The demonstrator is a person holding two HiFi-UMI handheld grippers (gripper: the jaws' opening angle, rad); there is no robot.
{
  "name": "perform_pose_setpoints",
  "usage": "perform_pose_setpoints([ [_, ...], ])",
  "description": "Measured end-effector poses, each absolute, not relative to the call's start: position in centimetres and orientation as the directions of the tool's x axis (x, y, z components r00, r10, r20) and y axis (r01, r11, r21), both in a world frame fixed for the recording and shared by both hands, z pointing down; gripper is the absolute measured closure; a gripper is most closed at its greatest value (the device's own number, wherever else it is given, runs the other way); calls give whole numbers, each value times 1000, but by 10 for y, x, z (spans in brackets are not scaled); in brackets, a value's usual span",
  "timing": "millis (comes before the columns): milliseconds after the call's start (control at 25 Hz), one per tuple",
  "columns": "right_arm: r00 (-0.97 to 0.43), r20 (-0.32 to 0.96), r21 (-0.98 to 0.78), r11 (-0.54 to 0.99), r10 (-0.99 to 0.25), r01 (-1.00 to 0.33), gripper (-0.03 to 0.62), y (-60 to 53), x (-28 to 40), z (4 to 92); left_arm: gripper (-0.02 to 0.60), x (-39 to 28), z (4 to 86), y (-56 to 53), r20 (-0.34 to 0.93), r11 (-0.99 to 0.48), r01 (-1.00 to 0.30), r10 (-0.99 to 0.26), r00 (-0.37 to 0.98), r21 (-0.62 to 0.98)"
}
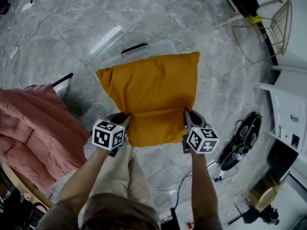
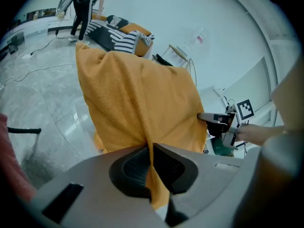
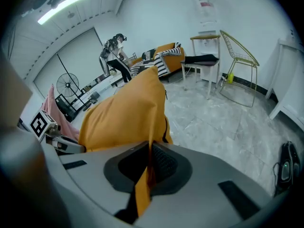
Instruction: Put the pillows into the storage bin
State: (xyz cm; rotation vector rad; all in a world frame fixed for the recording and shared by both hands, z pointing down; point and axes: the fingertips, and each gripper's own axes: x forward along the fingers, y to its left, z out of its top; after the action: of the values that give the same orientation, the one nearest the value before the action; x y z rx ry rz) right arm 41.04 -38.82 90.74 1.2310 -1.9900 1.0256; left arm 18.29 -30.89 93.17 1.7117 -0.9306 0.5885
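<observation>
Pillow point(image 1: 153, 92) hangs over the storage bin point(image 1: 162, 45), with left tool point(image 1: 125, 120) and right tool point(image 1: 187, 115) each clamped on a near corner.

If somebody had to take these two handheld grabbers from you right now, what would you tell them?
Left tool: shut on the near left edge of the orange pillow.
Right tool: shut on its near right edge.
The pillow hangs between them, over the clear storage bin on the floor.
Done: pillow picked up and brought to the bin.
Left: lower it in, then open both tools.
</observation>
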Motion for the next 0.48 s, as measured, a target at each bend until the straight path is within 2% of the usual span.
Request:
perform_pose_setpoints([
  [280,-359,834,-249,296,-418,-922,565,-423,398,976,569,170,991,-329,775,-78,-823,-298,558,562],
  [480,-336,842,-243,259,-422,-935,553,-437,394,1011,546,160,1019,-333,777,-42,-819,-289,559,573],
])
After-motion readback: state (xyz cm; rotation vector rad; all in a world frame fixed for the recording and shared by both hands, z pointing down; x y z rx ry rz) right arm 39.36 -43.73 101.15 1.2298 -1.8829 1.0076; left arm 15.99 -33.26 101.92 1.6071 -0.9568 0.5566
